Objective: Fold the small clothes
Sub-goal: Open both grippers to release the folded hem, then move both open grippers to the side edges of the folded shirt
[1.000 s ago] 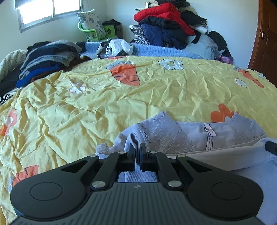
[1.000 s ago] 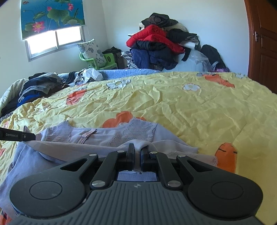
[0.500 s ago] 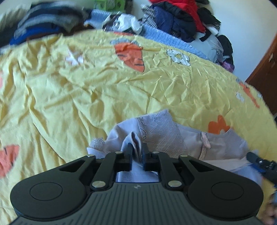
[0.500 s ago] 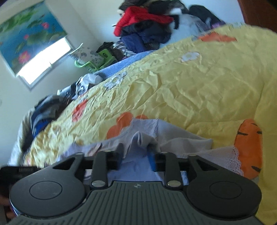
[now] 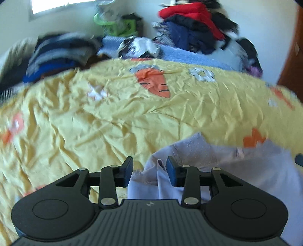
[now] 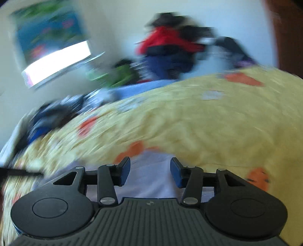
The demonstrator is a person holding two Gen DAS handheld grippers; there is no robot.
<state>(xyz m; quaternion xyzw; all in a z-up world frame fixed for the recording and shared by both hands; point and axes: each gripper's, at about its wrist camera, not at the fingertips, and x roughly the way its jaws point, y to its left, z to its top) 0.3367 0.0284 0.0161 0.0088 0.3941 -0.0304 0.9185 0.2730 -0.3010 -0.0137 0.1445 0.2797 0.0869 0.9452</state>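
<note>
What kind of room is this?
Most likely a bedroom: a bed under a yellow carrot-print sheet, heaps of clothes against the wall, and a window.

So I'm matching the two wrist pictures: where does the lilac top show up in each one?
Left wrist: the lilac top lies low and right of centre, a fold between the open left gripper fingers.
Right wrist: the top is bottom centre, between the open right gripper fingers, blurred.
Shared landmark: the red garment on the far pile.
</note>
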